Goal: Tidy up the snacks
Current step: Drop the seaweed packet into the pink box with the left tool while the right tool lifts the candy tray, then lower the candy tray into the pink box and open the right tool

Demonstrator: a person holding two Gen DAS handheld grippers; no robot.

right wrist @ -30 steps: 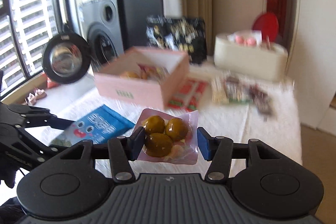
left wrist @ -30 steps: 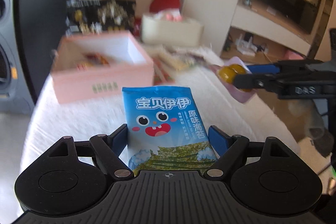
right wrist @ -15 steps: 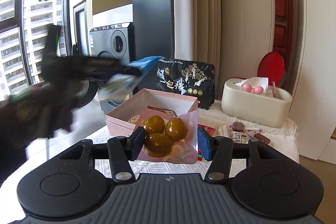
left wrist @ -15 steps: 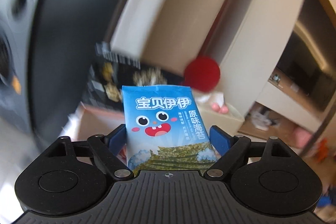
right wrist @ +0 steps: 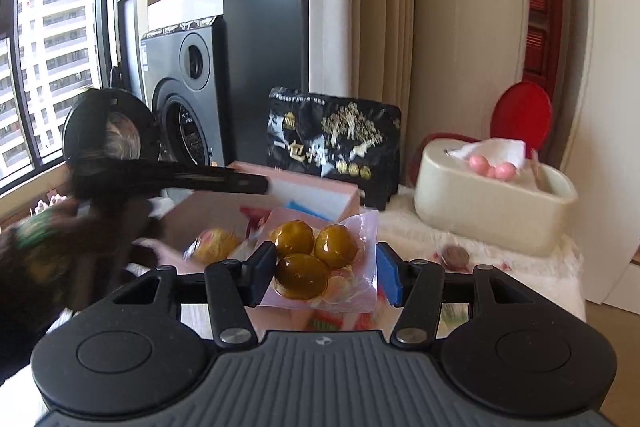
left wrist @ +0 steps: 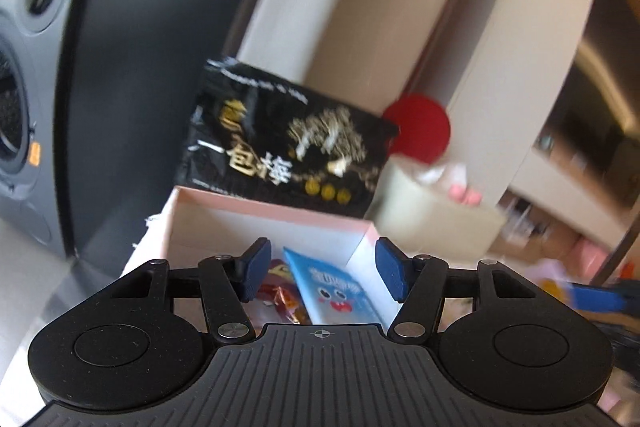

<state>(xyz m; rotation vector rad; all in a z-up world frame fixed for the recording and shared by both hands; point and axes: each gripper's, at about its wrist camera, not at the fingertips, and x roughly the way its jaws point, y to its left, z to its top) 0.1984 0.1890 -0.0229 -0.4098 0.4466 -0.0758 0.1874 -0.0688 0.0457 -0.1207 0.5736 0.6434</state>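
The left gripper (left wrist: 320,273) is shown released, its jaws having just been closing with nothing between them, above the blue seaweed packet (left wrist: 336,293) lying inside the pink box (left wrist: 272,215) at lower centre. The right gripper (right wrist: 326,275) is seen clamped on a clear pouch of yellow-green fruit (right wrist: 316,259) near the box. A collision between the two grippers over the box is judged possible, since both crowd the same opening.
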